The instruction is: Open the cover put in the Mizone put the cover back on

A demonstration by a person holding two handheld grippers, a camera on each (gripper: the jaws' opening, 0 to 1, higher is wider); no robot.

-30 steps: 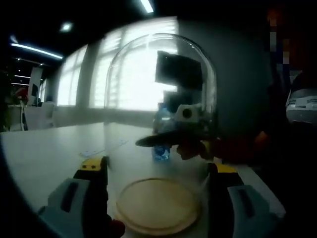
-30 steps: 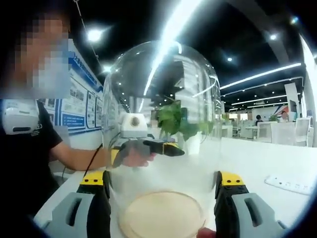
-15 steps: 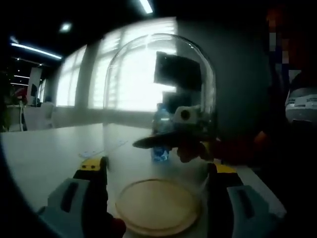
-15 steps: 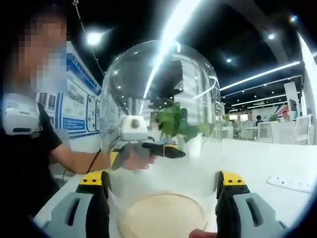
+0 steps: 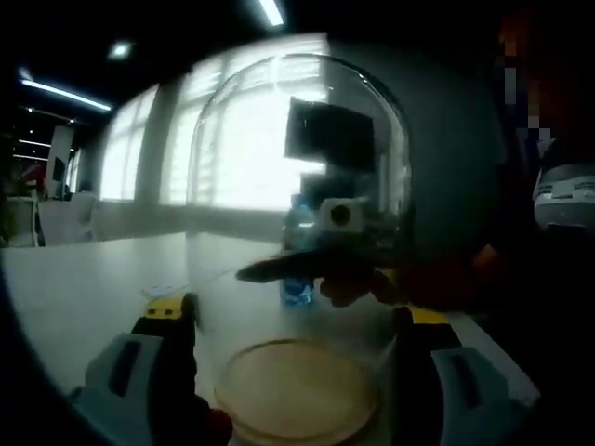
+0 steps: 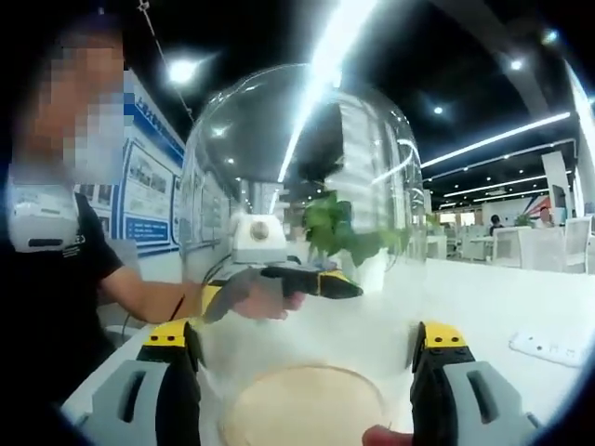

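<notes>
Both grippers stood on opposite sides of a clear glass dome (image 5: pixel 297 186), each with its jaws spread wide to either side of the glass. Whether the pads actually pressed the glass could not be told from either view.

Seen from the left gripper view, the left gripper (image 5: pixel 296 325) had one yellow-tipped jaw at the dome's left wall and the other at its right wall. Between the jaws, low in the picture, lay a round wooden base (image 5: pixel 296 402) on a white table (image 5: pixel 84 288), with the dome's bottom edge around it; whether the rim rested on the wood or hung just above it was unclear. Through the glass, a blue Mizone bottle (image 5: pixel 296 251) stood upright on the table beyond the dome, outside it. Just right of the bottle, the right gripper (image 5: pixel 316 271) reached in from the far side, held by a hand.

From the right gripper view, the person's forearm (image 6: pixel 149 295) came in at the left, holding the left gripper (image 6: pixel 288 283) behind the glass. The right gripper (image 6: pixel 307 348) framed the dome (image 6: pixel 297 186) in the same way, jaws apart at its two sides, the wooden base (image 6: pixel 302 409) low between them. A green potted plant (image 6: pixel 349 237) showed through the glass, and a white power strip (image 6: pixel 548 347) lay on the table at the far right.
</notes>
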